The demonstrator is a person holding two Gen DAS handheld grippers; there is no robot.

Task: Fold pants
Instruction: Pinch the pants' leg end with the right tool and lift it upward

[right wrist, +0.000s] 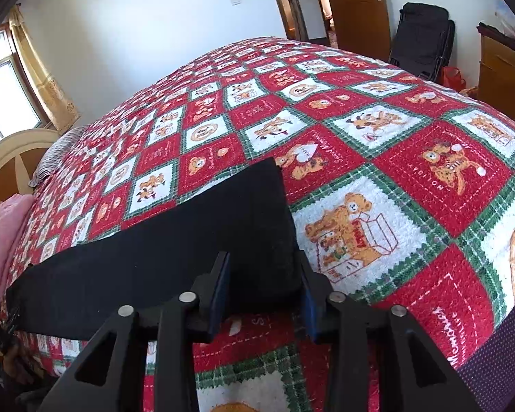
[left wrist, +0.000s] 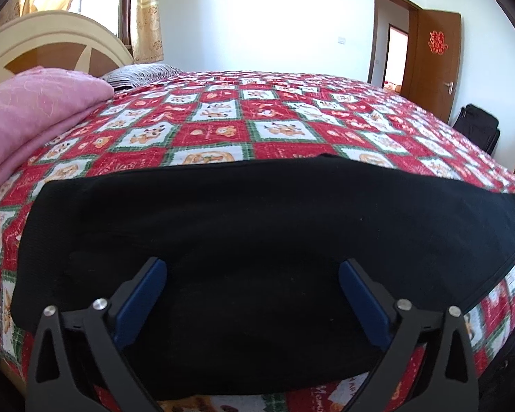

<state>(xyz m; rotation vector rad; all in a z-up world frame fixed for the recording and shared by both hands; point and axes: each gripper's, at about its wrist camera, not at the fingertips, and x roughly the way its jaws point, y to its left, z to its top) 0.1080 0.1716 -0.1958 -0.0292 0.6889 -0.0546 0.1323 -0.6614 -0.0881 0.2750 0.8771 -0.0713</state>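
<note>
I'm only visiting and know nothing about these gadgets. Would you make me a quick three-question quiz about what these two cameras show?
1. True or false: the black pants lie flat on the bear-patterned quilt.
2. Which is open wider over the pants: (a) the left gripper or (b) the right gripper?
3. Fill in: beside the headboard, at the pants' left, lies a folded ____ blanket.

Key
1. True.
2. (a). The left fingers stand far apart above the cloth; the right ones straddle a corner of the pants more narrowly, not yet closed.
3. Pink.
</note>
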